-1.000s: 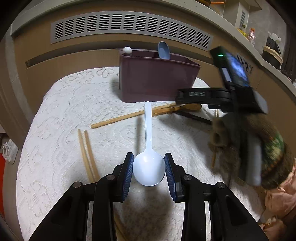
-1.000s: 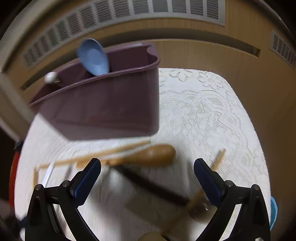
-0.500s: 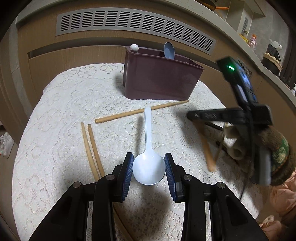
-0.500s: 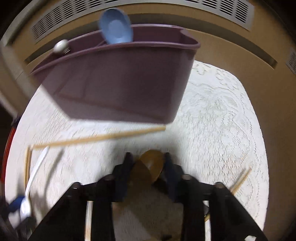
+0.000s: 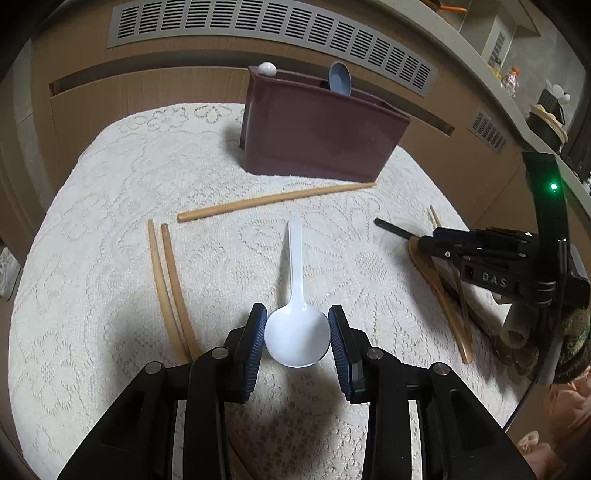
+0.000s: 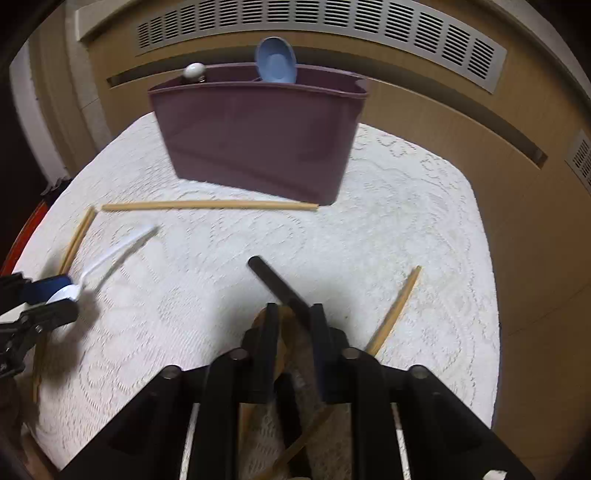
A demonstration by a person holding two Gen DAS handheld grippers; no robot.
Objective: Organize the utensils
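Observation:
My left gripper [image 5: 297,338] is shut on the bowl of a white plastic spoon [image 5: 296,325], its handle pointing toward a maroon utensil bin [image 5: 317,136] at the back. The bin [image 6: 258,140] holds a blue spoon [image 6: 276,61] and a white-knobbed utensil [image 6: 194,71]. My right gripper [image 6: 293,325] is shut on a wooden spoon [image 6: 282,343], with a black utensil handle [image 6: 275,282] lying across its fingers. In the left wrist view the right gripper [image 5: 424,242] is at the right over the wooden spoon [image 5: 439,295].
Wooden chopsticks lie on the white lace cloth [image 5: 110,206]: one in front of the bin [image 5: 275,201], a pair at the left [image 5: 166,280], one at the right [image 6: 395,310]. A wooden cabinet with vent grilles [image 5: 258,26] stands behind the table.
My right gripper closed on the wooden spoon and drew it back from the bin toward the near right. My left gripper pulled back a little with the white spoon in it.

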